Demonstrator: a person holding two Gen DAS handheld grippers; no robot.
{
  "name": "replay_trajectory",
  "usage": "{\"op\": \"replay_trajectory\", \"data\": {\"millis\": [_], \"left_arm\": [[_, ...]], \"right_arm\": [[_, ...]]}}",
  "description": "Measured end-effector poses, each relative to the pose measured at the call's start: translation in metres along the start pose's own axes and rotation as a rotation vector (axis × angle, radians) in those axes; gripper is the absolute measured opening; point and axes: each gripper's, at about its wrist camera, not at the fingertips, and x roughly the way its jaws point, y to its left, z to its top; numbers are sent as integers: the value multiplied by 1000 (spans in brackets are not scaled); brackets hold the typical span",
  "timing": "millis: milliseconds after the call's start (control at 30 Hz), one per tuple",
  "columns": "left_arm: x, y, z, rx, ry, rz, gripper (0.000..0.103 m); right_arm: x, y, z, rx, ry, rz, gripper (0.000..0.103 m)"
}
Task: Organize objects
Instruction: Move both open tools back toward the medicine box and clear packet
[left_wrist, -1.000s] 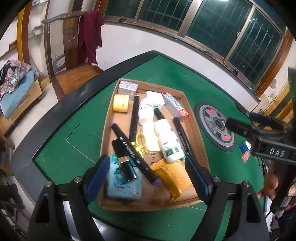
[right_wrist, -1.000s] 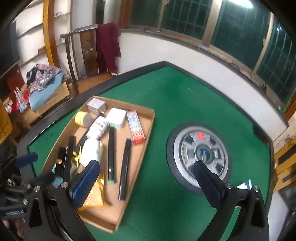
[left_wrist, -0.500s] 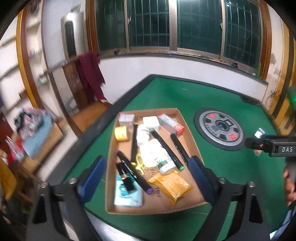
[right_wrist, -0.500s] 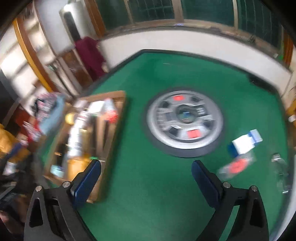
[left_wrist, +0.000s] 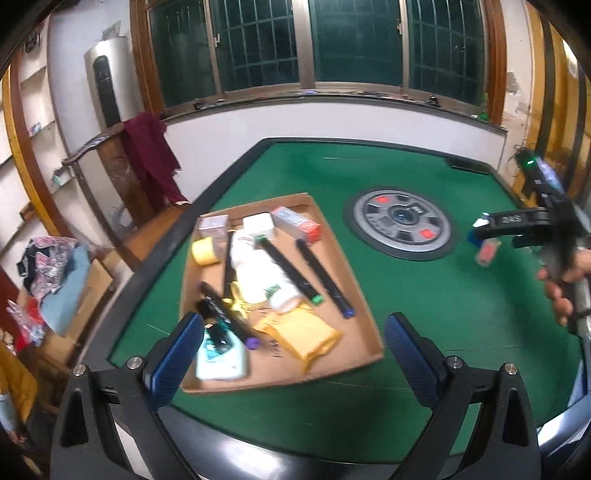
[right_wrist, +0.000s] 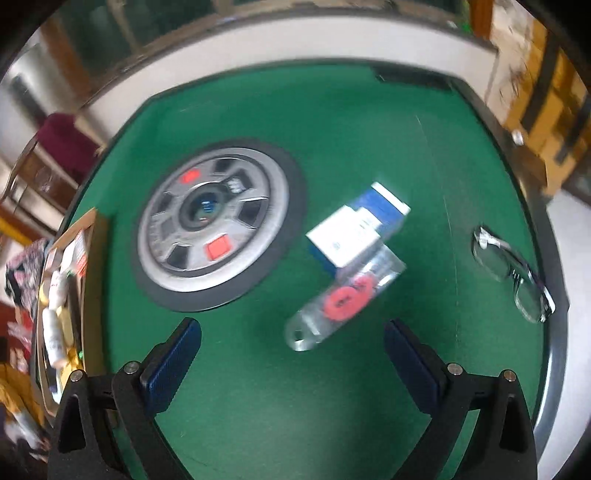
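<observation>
A cardboard tray (left_wrist: 364, 314) on the green table holds several markers, white bottles, a yellow tape roll, small boxes and a yellow pouch (left_wrist: 303, 338). My left gripper (left_wrist: 291, 347) is open and empty, held above the tray's near edge. My right gripper (right_wrist: 291, 350) is open and empty, just short of a clear packet with red discs (right_wrist: 343, 299) and a blue and white box (right_wrist: 358, 229). The right gripper also shows at the right of the left wrist view (left_wrist: 524, 225). The tray's edge shows at the left of the right wrist view (right_wrist: 88, 229).
A round grey control disc (right_wrist: 218, 225) is set in the table's middle, also in the left wrist view (left_wrist: 400, 223). A pair of glasses (right_wrist: 513, 273) lies near the table's right rim. A wooden chair with a maroon cloth (left_wrist: 147, 162) stands beyond the left edge.
My right gripper has swung right from the tray to the packet and box. My left gripper has pulled back and lifted, so the tray looks smaller.
</observation>
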Motion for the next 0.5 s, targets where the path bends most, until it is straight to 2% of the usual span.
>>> {"op": "replay_trajectory", "data": {"millis": [167,267,367,500], "left_arm": [[2,-11,-3,5,-3,-9,98],[4,-9,-2,-57,-16,-92,98],[11,-12,1,-108,2,-126,98],[27,-34,4,-101,35,-185,98]], "right_arm": [[5,-15,4,29,28,30,101],[0,-23,7,38,28,73,101],[-10,-39,14,46,-1,109,101],[-15,-58,25,66,-6,139,101]]}}
